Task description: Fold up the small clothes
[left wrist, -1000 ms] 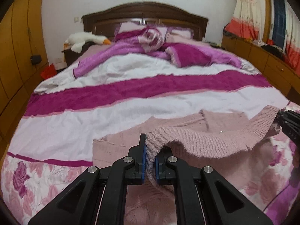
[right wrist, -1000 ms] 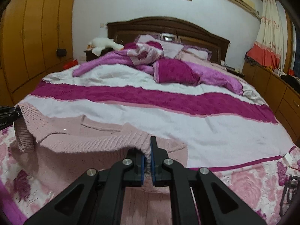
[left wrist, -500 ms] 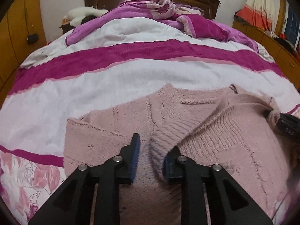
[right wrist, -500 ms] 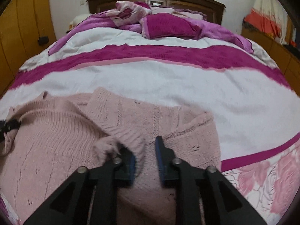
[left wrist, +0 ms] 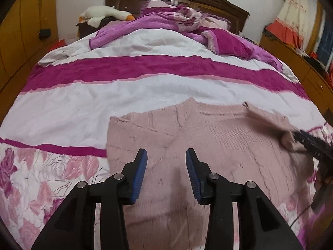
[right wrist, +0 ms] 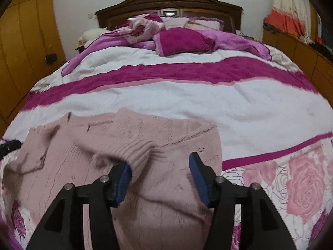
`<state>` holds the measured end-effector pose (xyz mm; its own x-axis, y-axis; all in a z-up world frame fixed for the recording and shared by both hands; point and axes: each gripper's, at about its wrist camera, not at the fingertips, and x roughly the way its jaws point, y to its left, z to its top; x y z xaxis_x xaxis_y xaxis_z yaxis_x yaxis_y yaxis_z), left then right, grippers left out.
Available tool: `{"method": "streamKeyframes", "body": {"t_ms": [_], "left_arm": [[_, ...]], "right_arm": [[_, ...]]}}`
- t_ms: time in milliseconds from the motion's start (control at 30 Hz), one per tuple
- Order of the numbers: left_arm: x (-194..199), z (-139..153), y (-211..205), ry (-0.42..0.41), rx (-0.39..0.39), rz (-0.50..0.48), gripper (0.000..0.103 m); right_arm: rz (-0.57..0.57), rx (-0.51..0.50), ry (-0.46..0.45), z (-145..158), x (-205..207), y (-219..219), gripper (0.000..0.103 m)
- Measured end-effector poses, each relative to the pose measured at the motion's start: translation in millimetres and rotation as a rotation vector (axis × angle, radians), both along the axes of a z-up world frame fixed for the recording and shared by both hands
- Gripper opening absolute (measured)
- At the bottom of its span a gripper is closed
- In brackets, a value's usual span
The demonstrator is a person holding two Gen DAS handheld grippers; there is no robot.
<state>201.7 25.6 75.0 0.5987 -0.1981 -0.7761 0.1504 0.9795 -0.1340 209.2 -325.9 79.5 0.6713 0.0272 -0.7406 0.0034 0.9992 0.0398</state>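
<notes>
A pale pink knitted sweater (left wrist: pixel 208 137) lies folded on the near end of the bed, and the right wrist view shows the same sweater (right wrist: pixel 87 145) below that gripper. My left gripper (left wrist: pixel 166 158) hovers just over it, jaws opening, nothing between them. My right gripper (right wrist: pixel 161 164) is also opening above the knit; the ribbed edge of the sweater rests against its left pad (right wrist: pixel 124 177) but is not pinched. At the right edge of the left wrist view, the right gripper's black body (left wrist: pixel 312 145) shows beside a bunched fold.
The bed carries a white and magenta striped cover (left wrist: pixel 145 70) with a floral border (left wrist: pixel 41 177) near me. Crumpled purple quilts and pillows (right wrist: pixel 181 39) lie by the wooden headboard. A white plush goose (left wrist: pixel 104 13) sits at the far left. Wooden cabinets line both sides.
Both grippers went from shut on the lifted ribbed edge to open, dropped toward the bed and let the edge fall. The sweater now lies flat on itself.
</notes>
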Motion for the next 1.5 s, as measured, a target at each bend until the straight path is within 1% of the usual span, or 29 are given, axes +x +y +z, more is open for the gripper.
{"method": "streamKeyframes", "body": {"t_ms": [100,233,433,533,600,667,700,733,800,867,967,1033,1200,1300,1367,1433,1467,1500], "left_arm": [[-12.6,3.9,-6.4,-0.013,0.032,-0.067,0.017],[-19.4,-2.7,-20.4,0.023,0.057,-0.168,0.017],[-26.1,-21.8,-53.6,0.046,0.152,-0.297,0.017],[-25.9,-31.5,-66.3,0.021,0.224,-0.309,0.017],[-21.0,-36.6,-69.0,0.003,0.252,-0.294,0.017],[-14.2,-38.8,-66.1,-0.006,0.233,-0.277,0.017],[-11.1,-38.7,-62.8,-0.008,0.216,-0.268,0.013],[-7.4,-37.4,-57.5,-0.016,0.194,-0.252,0.0],[-1.2,-32.1,-45.3,-0.021,0.158,-0.215,0.0],[3.9,-25.5,-33.0,-0.042,0.136,-0.163,0.0],[15.6,-17.1,-7.4,-0.081,0.144,-0.043,0.0],[25.4,-16.9,10.2,-0.093,0.156,0.031,0.0],[40.7,-26.2,41.5,-0.042,0.158,0.147,0.0],[36.8,-28.3,47.8,-0.024,0.16,0.196,0.0],[28.8,-24.8,49.4,-0.012,0.11,0.214,0.0],[16.3,-18.5,44.2,-0.008,0.047,0.209,0.0],[11.4,-14.9,39.5,-0.01,0.029,0.204,0.0],[6.9,-11.0,33.5,-0.018,0.019,0.194,0.0]], "right_arm": [[0.034,-0.036,0.004,5.1,-7.3,3.5,0.058],[0.075,-0.061,0.021,7.6,-17.5,3.6,0.058],[0.149,-0.094,0.047,2.4,-23.5,9.6,0.058],[0.178,-0.093,0.062,-2.6,-19.4,12.8,0.058],[0.198,-0.107,0.071,-6.4,-15.0,16.3,0.058],[0.21,-0.125,0.08,-11.0,-9.6,19.4,0.058],[0.213,-0.131,0.085,-13.3,-6.8,20.8,0.058],[0.213,-0.136,0.087,-15.5,-4.2,21.9,0.058],[0.214,-0.143,0.088,-19.5,1.2,23.6,0.058],[0.214,-0.138,0.083,-20.9,4.8,23.4,0.058],[0.21,-0.129,0.074,-23.0,9.7,23.3,0.058],[0.204,-0.124,0.073,-25.0,11.9,22.2,0.058],[0.193,-0.114,0.068,-28.0,15.4,19.1,0.058],[0.189,-0.105,0.07,-28.9,19.2,17.1,0.058],[0.183,-0.097,0.07,-29.1,21.6,16.4,0.058],[0.179,-0.09,0.07,-29.7,24.1,16.5,0.058],[0.178,-0.089,0.069,-30.3,25.5,16.7,0.058],[0.176,-0.088,0.068,-30.7,26.2,16.9,0.054]]}}
